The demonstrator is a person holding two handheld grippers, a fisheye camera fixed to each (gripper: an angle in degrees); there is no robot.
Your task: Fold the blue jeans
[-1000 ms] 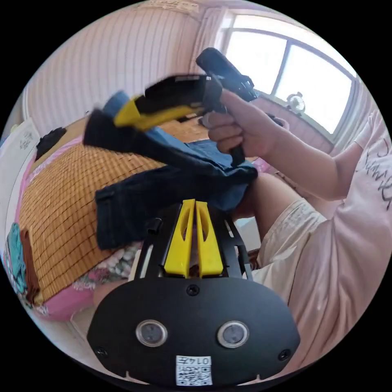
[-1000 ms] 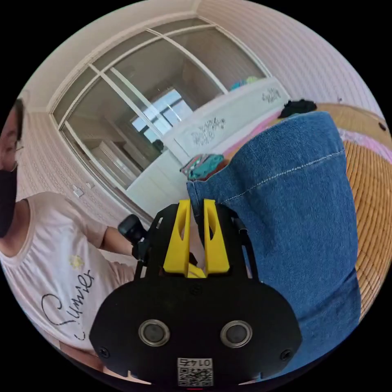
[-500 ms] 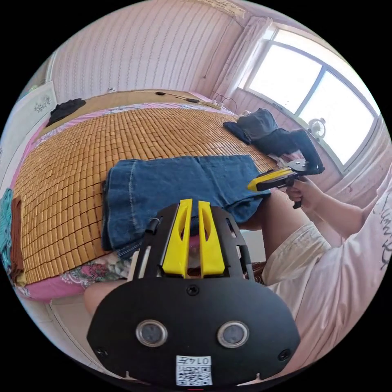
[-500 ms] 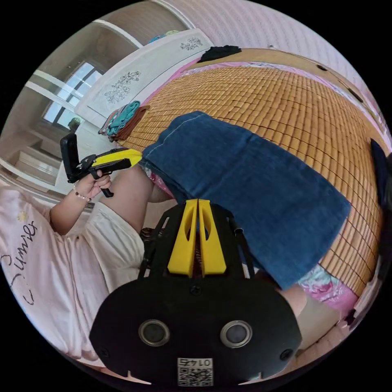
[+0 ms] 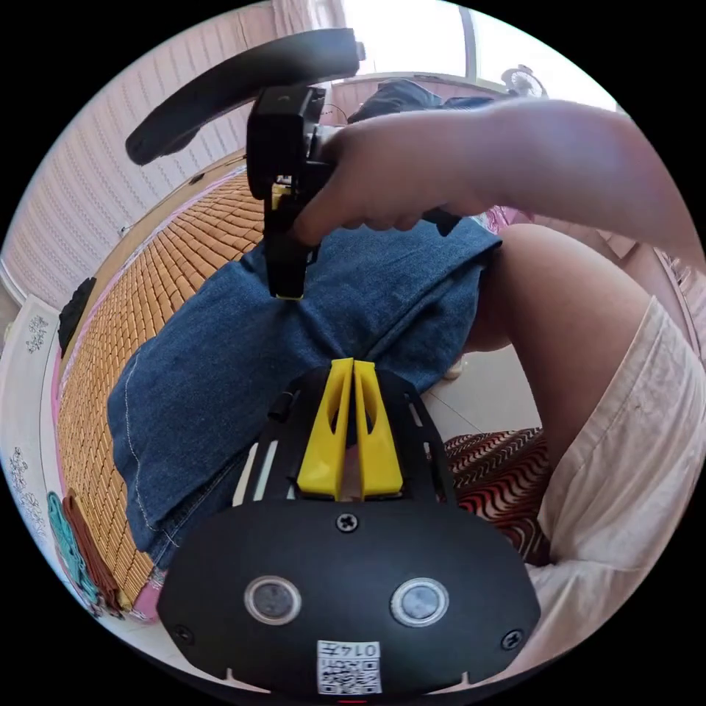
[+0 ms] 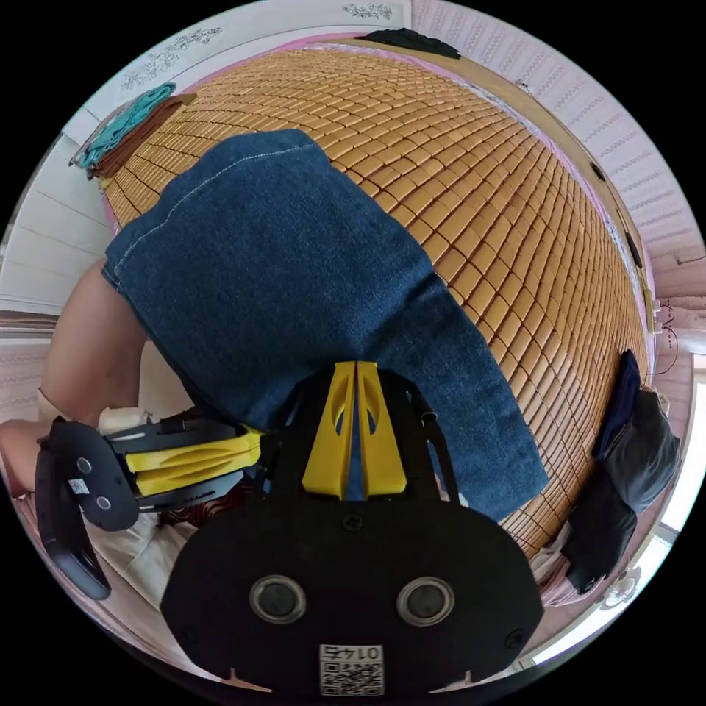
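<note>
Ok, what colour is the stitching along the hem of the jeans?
Pale, whitish stitching on the dark blue jeans, running near the hem; clearest in the right gripper view.

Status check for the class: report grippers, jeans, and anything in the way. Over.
Both grippers, left and right, jaws together over the jeans; grip unclear. Jeans folded, flat on bamboo mat at bed's edge. Dark clothes off to one side, not in the way.
</note>
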